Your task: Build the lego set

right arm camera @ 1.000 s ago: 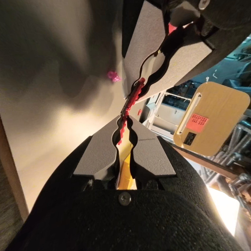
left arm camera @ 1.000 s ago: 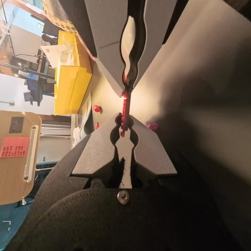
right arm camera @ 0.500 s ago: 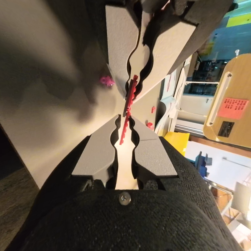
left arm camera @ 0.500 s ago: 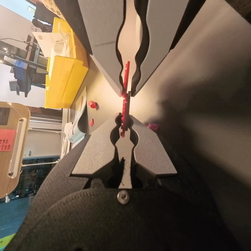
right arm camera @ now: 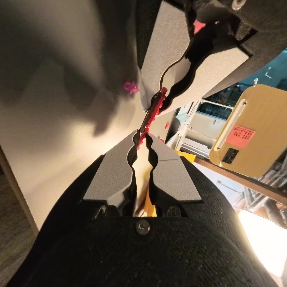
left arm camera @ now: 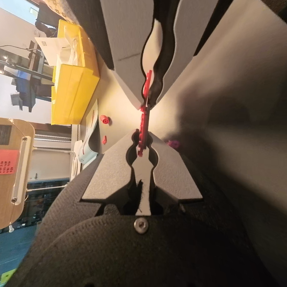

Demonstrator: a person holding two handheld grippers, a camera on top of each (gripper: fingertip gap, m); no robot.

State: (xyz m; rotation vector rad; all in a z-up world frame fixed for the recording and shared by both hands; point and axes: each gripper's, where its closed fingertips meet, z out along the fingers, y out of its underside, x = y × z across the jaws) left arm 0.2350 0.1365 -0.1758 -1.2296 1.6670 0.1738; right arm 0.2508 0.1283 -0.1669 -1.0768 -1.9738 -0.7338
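both grippers are clamped on opposite ends of one thin red studded plate (left arm camera: 144, 122), left gripper (left arm camera: 143, 138) near, right gripper (right arm camera: 142, 136) far, held above the table (left arm camera: 124, 87), yellow bin (left arm camera: 73, 94) off beside it.

The right tongs (right arm camera: 142, 136) have closed again on the red plate (right arm camera: 149, 119).

A pale counter (left arm camera: 121, 99) glows under warm light. At its far edge stands a yellow bin (left arm camera: 73, 96); beyond that, a wooden panel (left arm camera: 9, 170) and blue floor (left arm camera: 14, 248).
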